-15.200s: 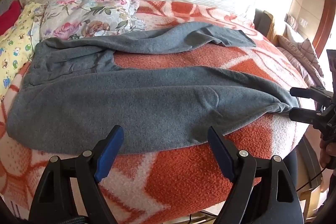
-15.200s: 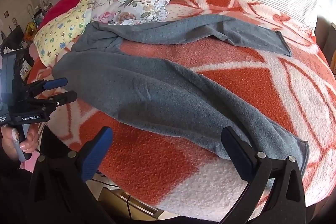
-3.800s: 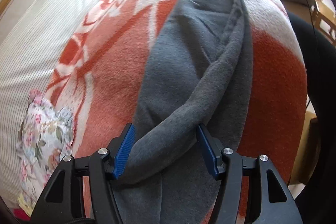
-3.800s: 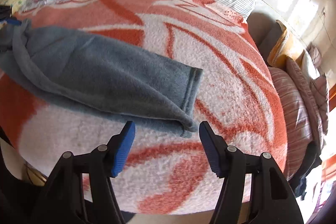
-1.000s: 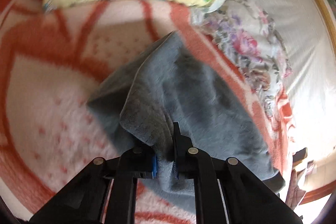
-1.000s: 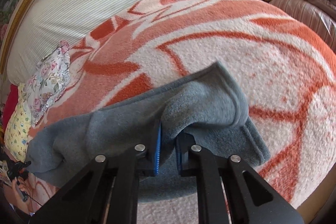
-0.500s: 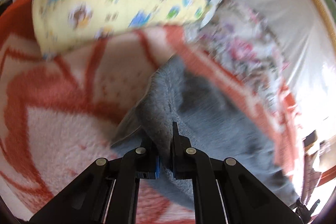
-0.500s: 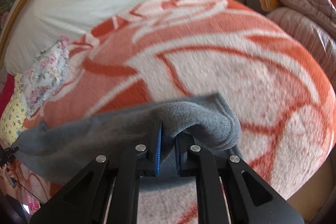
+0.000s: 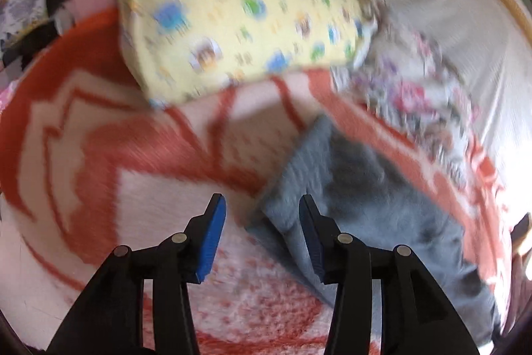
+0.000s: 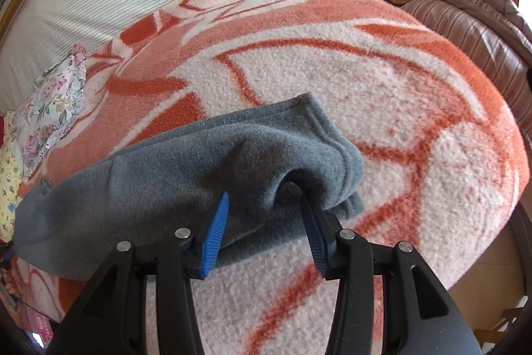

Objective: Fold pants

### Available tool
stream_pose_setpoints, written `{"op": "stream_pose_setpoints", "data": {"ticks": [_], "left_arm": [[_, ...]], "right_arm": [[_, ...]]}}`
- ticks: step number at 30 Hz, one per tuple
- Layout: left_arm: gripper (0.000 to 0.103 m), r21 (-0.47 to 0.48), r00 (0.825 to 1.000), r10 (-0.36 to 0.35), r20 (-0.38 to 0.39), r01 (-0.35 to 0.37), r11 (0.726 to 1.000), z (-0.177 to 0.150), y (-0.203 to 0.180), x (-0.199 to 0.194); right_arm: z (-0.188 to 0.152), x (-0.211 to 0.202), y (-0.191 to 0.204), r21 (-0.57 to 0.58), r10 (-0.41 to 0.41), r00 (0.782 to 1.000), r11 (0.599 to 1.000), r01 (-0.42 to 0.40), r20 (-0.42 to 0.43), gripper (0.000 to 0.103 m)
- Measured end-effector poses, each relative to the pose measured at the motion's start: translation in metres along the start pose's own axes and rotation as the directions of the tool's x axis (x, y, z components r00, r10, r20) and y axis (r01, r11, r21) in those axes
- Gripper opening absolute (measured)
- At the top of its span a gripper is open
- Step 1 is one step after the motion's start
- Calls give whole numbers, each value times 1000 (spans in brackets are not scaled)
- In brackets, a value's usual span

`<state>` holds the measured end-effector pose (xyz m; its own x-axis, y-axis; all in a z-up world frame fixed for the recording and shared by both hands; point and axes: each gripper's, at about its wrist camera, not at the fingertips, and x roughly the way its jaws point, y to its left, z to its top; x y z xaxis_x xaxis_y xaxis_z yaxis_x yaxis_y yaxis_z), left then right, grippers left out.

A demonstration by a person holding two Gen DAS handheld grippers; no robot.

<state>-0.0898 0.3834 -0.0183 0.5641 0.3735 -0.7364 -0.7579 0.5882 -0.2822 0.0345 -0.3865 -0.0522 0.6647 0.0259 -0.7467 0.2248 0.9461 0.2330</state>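
My pants [image 10: 173, 175] are thick grey fleece, soft and nubby, folded into a long band that lies across the bed's blanket [image 10: 382, 79], a fuzzy orange-and-cream weave with bold angular lines. My right tongs [image 10: 264, 223] are opening, their ribbed blue pads parted around the rounded, stitched hem end, which bulges between them. My left tongs [image 9: 259, 227] are opening too; the other end's squared corner [image 9: 299, 182] lies flat on the blanket just beyond the tips, brushing the right pad's edge at most. A plump yellow pillow [image 9: 239, 12] printed with little animals sits further back, a frilled floral one [image 9: 419, 88] beside it. I can read no writing anywhere.
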Motion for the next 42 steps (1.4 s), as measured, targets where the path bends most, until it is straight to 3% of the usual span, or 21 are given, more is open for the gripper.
{"op": "stream_pose_setpoints", "data": {"ticks": [4,8,9,13,16,20,23,31,34,35,36,37,38,40,42], "left_arm": [[50,43,999,-46,-9,46,998,2,-14,-12],[53,77,999,-33,-24,35,996,-7,-28,-10],[53,72,999,-38,-36,41,997,-11,-31,-6],[54,29,997,-10,-76,12,1000,-25,-30,5],[72,-29,996,18,-88,-20,999,-32,-18,8],[72,-81,993,15,-114,-24,996,-33,-4,18],[72,-129,990,-20,-141,2,992,-32,2,29],[78,-217,986,-28,-165,-9,976,-25,9,58],[80,-175,988,13,-156,-40,984,-23,-3,65],[79,-149,989,30,-148,-52,987,-23,-9,67],[76,-129,990,37,-137,-55,990,-23,-14,68],[53,-97,993,38,-115,-49,994,-23,-20,69],[39,-80,993,44,-108,-52,995,-23,-23,69],[18,-113,996,-43,-77,34,993,-19,-22,61],[17,-142,996,-89,-27,84,986,-14,-17,45]], "right_arm": [[-2,-20,30,-51,27,998,998,-23,62,47],[-9,-17,98,-148,235,972,961,-234,-8,47],[-12,-13,119,-176,275,961,945,-277,-34,47],[-21,13,215,-267,441,880,840,-473,-173,47],[-27,27,280,-330,489,838,771,-545,-241,48],[-27,54,357,-391,515,798,696,-603,-313,60],[-25,73,396,-392,524,773,667,-634,-358,62],[-10,137,456,-350,490,755,681,-644,-435,67],[-17,158,470,-349,475,736,666,-659,-482,67],[-21,162,475,-367,461,726,647,-668,-510,60],[-26,163,478,-385,451,727,635,-669,-518,41],[-29,163,481,-414,433,743,634,-653,-510,33],[-29,161,483,-443,424,760,630,-638,-492,17],[-20,157,482,-436,454,761,631,-642,-463,16],[-2,151,481,-415,496,762,641,-645,-417,15]]}}
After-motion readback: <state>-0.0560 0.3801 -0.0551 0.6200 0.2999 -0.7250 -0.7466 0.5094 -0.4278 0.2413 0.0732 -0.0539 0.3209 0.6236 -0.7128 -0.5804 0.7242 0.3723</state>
